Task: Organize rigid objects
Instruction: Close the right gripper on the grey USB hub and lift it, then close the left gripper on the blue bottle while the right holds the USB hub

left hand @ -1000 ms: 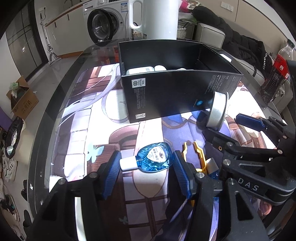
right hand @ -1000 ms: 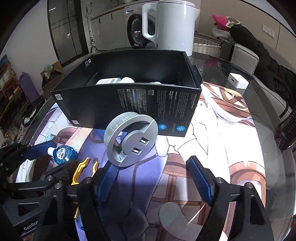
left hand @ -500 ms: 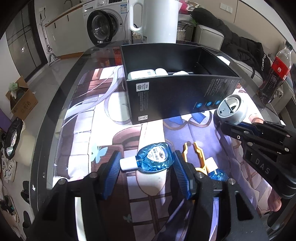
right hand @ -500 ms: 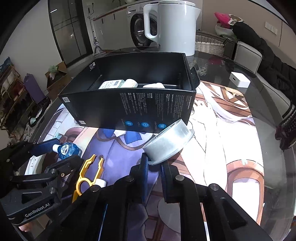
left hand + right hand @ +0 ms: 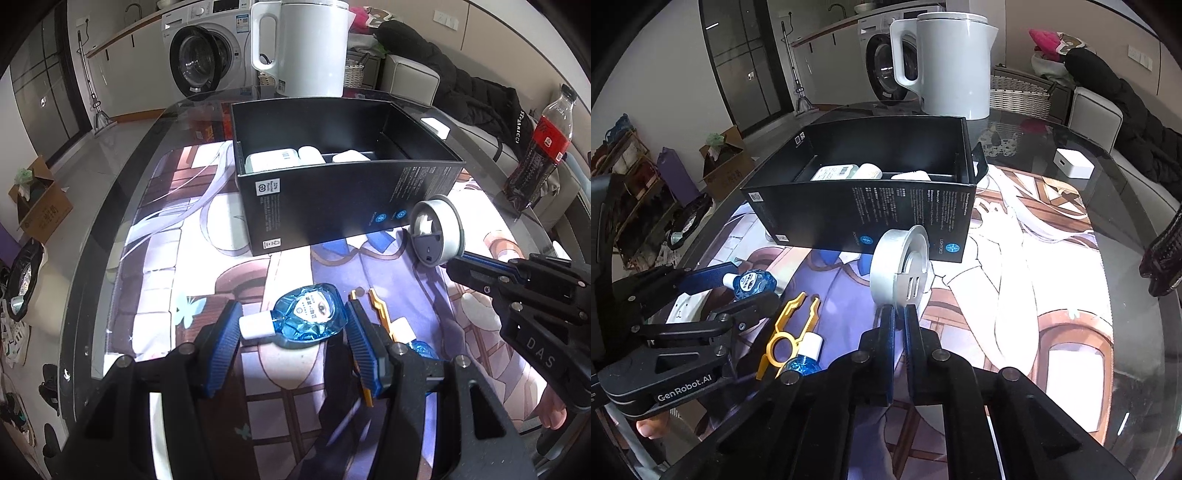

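The grey round socket [image 5: 900, 266] is pinched by its rim in the right gripper [image 5: 898, 314], lifted just in front of the black box [image 5: 875, 192]. The left gripper [image 5: 291, 334] has its fingers wide around the blue bottle [image 5: 308, 315] lying on the surface [image 5: 1052, 295].

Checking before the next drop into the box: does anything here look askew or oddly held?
The grey round disc is pinched only at its lower rim by the right gripper, standing on edge in front of the black box, not inside. The blue bottle lies on its side between the open left gripper fingers.
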`<state>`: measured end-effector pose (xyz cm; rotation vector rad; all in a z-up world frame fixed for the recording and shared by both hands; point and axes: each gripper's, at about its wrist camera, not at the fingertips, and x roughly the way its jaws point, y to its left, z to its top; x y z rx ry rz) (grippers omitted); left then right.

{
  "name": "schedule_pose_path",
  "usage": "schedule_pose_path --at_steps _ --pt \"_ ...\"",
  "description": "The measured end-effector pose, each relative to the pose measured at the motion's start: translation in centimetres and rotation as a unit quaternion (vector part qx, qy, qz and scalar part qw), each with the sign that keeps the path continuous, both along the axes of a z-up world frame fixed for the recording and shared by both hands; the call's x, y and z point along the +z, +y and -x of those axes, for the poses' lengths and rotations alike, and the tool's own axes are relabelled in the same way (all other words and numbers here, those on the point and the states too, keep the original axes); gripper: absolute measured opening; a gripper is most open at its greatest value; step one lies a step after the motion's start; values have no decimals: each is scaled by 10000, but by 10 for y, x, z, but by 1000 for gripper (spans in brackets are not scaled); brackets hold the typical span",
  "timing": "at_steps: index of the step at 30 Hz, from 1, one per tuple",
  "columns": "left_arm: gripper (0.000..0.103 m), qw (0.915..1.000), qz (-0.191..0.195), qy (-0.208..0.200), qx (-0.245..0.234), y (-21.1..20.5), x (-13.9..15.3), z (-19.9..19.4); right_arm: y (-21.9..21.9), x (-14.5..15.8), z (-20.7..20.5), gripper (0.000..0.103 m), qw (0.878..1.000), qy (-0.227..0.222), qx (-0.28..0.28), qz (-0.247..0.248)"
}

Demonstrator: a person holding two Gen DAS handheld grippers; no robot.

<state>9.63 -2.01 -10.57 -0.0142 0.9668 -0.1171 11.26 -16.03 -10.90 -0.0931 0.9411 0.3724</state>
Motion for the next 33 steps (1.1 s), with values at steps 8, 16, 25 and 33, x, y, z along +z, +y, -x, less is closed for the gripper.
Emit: schedule_pose_path --at_steps 8,16,25,33 --pt "56 10000 -36 75 22 2 -5 -6 3 -5 -6 42 10000 20 -43 -85" --pt "56 9999 6 118 100 13 -5 -7 16 5 -14 74 9995 -164 -61 -267" --pt "56 9997 61 153 168 28 -6 -3 33 -18 -31 75 9996 226 -102 -148" --pt "56 9997 74 153 153 31 -5 0 51 -20 -27 25 9997 194 120 77"
